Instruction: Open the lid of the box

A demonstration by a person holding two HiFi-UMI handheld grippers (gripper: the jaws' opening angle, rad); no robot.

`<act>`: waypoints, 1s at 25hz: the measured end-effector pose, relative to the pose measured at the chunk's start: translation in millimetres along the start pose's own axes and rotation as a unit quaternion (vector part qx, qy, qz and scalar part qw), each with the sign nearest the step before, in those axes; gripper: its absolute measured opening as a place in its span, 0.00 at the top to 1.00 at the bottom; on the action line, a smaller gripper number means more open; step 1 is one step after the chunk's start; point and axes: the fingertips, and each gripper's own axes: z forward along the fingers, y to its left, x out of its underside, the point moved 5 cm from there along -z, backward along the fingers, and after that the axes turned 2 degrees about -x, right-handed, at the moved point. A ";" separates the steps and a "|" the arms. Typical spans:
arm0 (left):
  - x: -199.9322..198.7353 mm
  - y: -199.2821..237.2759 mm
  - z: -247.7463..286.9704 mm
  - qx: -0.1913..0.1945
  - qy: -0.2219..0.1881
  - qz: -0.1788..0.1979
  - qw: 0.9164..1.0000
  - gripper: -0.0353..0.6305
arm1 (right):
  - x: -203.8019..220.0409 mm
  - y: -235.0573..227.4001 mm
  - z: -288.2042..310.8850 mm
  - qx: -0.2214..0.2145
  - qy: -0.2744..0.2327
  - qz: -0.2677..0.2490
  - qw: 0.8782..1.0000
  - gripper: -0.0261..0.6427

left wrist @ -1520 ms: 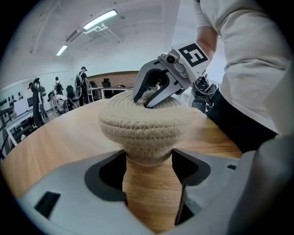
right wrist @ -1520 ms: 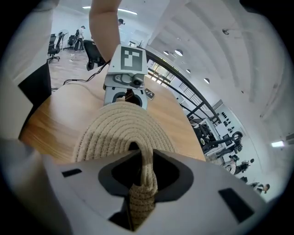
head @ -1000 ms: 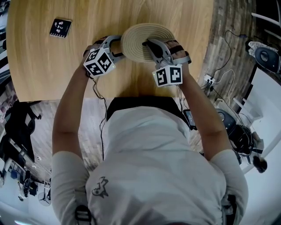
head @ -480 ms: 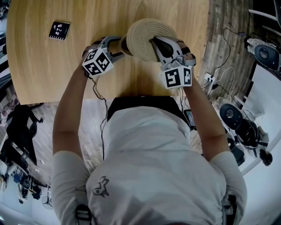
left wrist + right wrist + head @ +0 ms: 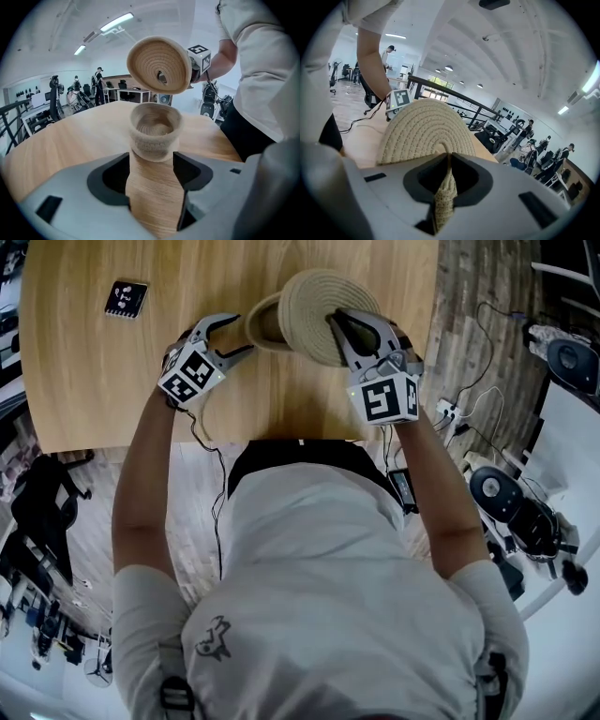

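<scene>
A small round box (image 5: 263, 322) of woven beige rope stands uncovered on the wooden table (image 5: 112, 381), its hollow inside showing in the left gripper view (image 5: 154, 127). Its round woven lid (image 5: 314, 313) hangs tilted in the air above and to the right of it (image 5: 159, 65). My right gripper (image 5: 339, 326) is shut on the lid's rope loop (image 5: 443, 197), with the lid's disc (image 5: 424, 133) just beyond the jaws. My left gripper (image 5: 228, 337) is open, its fingertips level with the box's near side and its pads not pressing on it (image 5: 152, 164).
A black marker card (image 5: 127, 298) lies at the table's far left. The table's near edge runs just in front of the person's body. Cables and equipment (image 5: 511, 502) lie on the floor to the right. People stand far off in the room.
The right gripper has risen with the lid and tipped it on edge, baring the box's mouth. The left gripper has rolled and drawn slightly left, off the box's side.
</scene>
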 end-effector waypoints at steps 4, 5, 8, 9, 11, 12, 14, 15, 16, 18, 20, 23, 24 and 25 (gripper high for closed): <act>-15.9 -5.7 -24.7 -0.038 -0.015 -0.022 0.999 0.53 | -0.3 3.2 -16.8 -0.006 -0.018 0.009 1.000 0.91; -20.6 -7.6 -31.2 -0.049 -0.023 -0.031 0.998 0.53 | -0.5 4.9 -20.8 -0.009 -0.025 0.017 1.000 0.91; -36.7 -20.8 -49.3 -0.075 -0.049 -0.058 0.994 0.53 | -2.2 11.2 -36.5 -0.021 -0.041 0.043 0.998 0.91; -43.1 -27.9 -54.2 -0.082 -0.056 -0.064 0.993 0.53 | -2.2 12.7 -43.6 -0.024 -0.044 0.048 0.998 0.91; -57.4 -44.3 -61.8 -0.095 -0.069 -0.073 0.990 0.53 | -2.1 14.7 -59.6 -0.028 -0.053 0.057 0.997 0.91; -65.1 -52.4 -64.9 -0.102 -0.074 -0.077 0.989 0.53 | -1.9 15.3 -67.5 -0.031 -0.059 0.062 0.996 0.91; -80.8 -67.3 -70.5 -0.118 -0.088 -0.087 0.985 0.53 | -2.3 15.8 -81.4 -0.036 -0.073 0.073 0.994 0.91; -88.4 -75.2 -73.3 -0.126 -0.097 -0.093 0.983 0.53 | -3.0 16.7 -87.7 -0.039 -0.080 0.076 0.993 0.91; -95.1 -84.0 -76.2 -0.134 -0.106 -0.102 0.980 0.53 | -3.6 18.5 -94.1 -0.042 -0.086 0.079 0.992 0.91; -106.7 -101.4 -82.2 -0.149 -0.126 -0.120 0.973 0.53 | -4.0 21.7 -106.5 -0.046 -0.094 0.087 0.991 0.91; -120.1 -116.2 -87.8 -0.171 -0.145 -0.130 0.966 0.53 | -3.6 21.7 -119.0 -0.047 -0.104 0.100 0.988 0.91; -145.4 -138.4 -97.0 -0.208 -0.176 -0.131 0.953 0.53 | -2.5 19.2 -141.3 -0.045 -0.119 0.126 0.984 0.91; -153.5 -145.9 -99.7 -0.219 -0.184 -0.131 0.949 0.53 | -2.4 18.5 -150.0 -0.044 -0.124 0.137 0.982 0.91; -161.3 -153.5 -101.7 -0.227 -0.191 -0.131 0.946 0.53 | -2.9 17.9 -159.2 -0.042 -0.130 0.146 0.980 0.91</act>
